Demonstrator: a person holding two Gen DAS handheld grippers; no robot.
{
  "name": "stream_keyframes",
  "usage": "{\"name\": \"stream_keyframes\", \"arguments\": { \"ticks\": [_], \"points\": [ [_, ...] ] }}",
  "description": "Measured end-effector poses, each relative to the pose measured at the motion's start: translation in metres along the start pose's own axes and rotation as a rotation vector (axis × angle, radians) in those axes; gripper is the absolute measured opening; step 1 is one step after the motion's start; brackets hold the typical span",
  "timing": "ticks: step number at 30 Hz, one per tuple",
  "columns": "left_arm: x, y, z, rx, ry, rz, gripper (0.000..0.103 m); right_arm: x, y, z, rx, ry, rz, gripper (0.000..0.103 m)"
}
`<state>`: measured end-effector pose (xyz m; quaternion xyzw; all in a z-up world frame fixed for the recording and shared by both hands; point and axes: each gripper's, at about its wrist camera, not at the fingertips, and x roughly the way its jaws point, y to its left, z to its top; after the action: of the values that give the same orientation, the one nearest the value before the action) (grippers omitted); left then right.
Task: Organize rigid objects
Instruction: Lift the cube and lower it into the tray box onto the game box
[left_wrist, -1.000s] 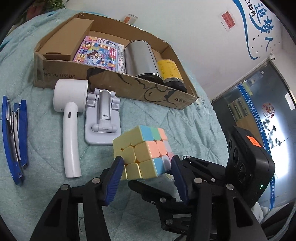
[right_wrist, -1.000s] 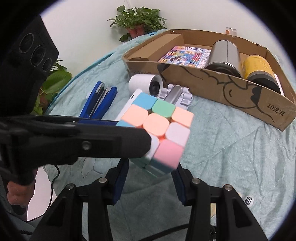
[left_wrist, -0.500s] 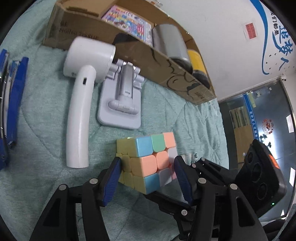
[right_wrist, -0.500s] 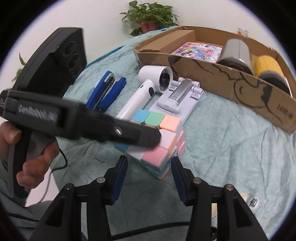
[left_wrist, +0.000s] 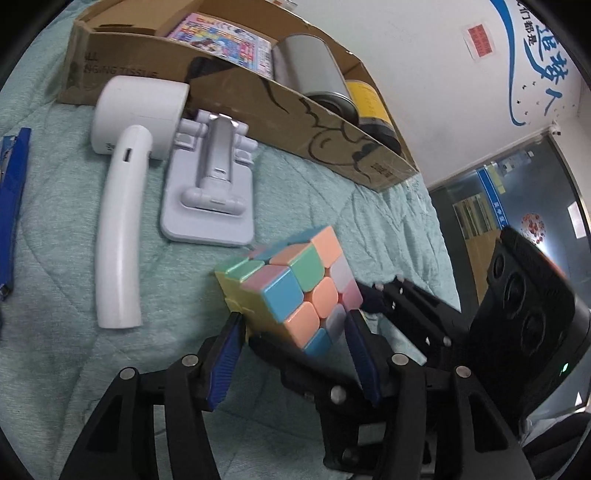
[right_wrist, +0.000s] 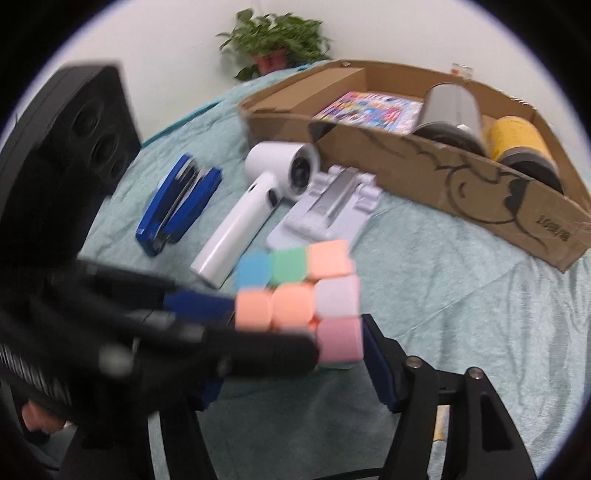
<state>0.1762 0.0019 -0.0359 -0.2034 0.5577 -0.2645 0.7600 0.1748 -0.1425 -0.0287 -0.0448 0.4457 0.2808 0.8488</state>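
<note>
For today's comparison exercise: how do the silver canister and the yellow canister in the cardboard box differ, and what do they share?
Colour: the silver canister has a plain grey metallic body, the yellow canister a bright yellow one.
Size: the silver canister looks fatter than the yellow canister.
Place: the silver canister lies next to the colourful booklet; the yellow canister lies nearer the box's end.
Shared: both lie on their sides, side by side in the cardboard box, dark ends toward its front wall.

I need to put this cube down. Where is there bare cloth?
Bare blanket lies right of the phone stand, below the cardboard box. It is crowded left: hair dryer and stapler sit close together. The cube sits between both grippers.
</note>
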Motion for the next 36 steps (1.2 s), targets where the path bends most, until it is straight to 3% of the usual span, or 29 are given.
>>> {"name": "stream_keyframes", "arguments": {
  "ticks": [6,12,25,29,36],
  "points": [
    [-0.002,-0.005,0.0,0.006,-0.021,-0.005,0.051,-0.002,0.004,-0.001,-0.008,-0.024,-0.04,0.061],
    [-0.024,-0.018,0.015,0.016,-0.088,-0.003,0.049,-0.016,0.009,0.012,-0.002,-0.103,-0.054,0.061],
    [-0.088,-0.029,0.113,0.108,-0.259,0.112,0.049,-0.019,0.012,0.11,-0.016,-0.248,-0.065,0.06],
    [-0.089,-0.023,0.151,0.122,-0.249,0.162,0.049,0.0,0.002,0.142,0.028,-0.252,-0.048,0.059],
    [-0.057,0.019,0.195,0.071,-0.149,0.166,0.047,0.054,-0.022,0.163,0.197,-0.15,-0.018,0.059]
  ]
}}
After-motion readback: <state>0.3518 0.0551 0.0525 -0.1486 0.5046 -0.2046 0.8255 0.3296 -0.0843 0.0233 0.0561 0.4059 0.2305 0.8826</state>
